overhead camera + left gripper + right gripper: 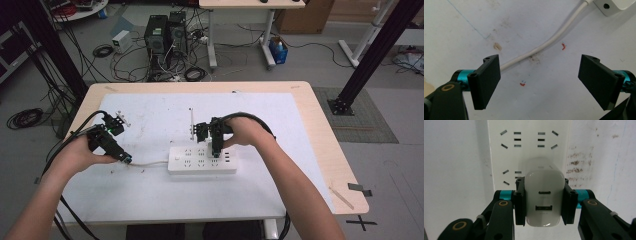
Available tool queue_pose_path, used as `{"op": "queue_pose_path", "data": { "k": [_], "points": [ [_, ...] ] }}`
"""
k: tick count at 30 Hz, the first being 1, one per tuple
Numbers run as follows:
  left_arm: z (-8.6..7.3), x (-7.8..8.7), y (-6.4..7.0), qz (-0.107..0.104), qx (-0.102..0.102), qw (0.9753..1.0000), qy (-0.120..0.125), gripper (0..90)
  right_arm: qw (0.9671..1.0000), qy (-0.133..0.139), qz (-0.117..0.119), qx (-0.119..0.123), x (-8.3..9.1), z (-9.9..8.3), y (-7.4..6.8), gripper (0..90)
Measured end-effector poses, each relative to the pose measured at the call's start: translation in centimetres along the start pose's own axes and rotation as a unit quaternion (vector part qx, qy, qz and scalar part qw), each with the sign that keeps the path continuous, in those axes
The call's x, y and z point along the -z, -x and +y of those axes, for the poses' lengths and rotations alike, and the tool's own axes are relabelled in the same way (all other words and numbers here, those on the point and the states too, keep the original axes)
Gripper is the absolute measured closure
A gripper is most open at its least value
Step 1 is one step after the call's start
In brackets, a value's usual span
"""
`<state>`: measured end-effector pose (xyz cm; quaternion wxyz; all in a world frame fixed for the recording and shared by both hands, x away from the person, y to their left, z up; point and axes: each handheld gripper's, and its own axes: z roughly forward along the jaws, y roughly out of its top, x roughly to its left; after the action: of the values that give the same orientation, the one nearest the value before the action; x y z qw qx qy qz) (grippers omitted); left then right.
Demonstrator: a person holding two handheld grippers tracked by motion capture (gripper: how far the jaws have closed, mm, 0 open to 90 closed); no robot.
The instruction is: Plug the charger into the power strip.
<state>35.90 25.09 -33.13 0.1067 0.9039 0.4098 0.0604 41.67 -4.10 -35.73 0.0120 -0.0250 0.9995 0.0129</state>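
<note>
We see one long white plastic power strip (202,160) lying flat on the white mat (150,195) that covers the light wooden table (320,130), with one white round cable (544,45) running out of its left end. We count two black two-jaw grippers, one in each of the person's hands. The right gripper (544,201) has its jaws closed tight against the two sides of one white rounded plastic charger block (544,200), whose end face shows two ports, one small oval above one wider rectangular slot. In the right gripper view this charger sits over the strip's socket face, beside several sets of slots; whether it is seated we cannot tell. The left gripper (540,82) hovers over the mat with its jaws spread wide and nothing between them, the white cable passing behind its left jaw.
</note>
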Motion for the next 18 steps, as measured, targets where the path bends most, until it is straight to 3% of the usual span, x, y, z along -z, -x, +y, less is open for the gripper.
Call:
{"op": "queue_pose_path", "data": {
  "k": [11,12,14,18],
  "points": [
    [1.2,-0.5,0.4,-0.007,-0.005,1.0000,0.002,18.1,0.9994,-0.024,-0.023,0.004,-0.5,0.8,-0.8,63.4],
    [1.3,-0.4,0.5,-0.008,-0.009,0.9999,0.001,18.1,0.9999,-0.015,-0.008,-0.003,-0.5,0.5,-0.3,63.3],
    [1.4,-0.4,0.7,-0.009,-0.010,0.9999,0.005,18.1,0.9999,-0.008,-0.004,-0.007,-0.5,0.4,-0.2,63.2],
    [1.5,-0.4,0.8,-0.011,-0.010,0.9998,0.012,18.1,0.9993,0.039,-0.001,-0.003,-0.8,-0.6,0.1,61.8]
  ]
}}
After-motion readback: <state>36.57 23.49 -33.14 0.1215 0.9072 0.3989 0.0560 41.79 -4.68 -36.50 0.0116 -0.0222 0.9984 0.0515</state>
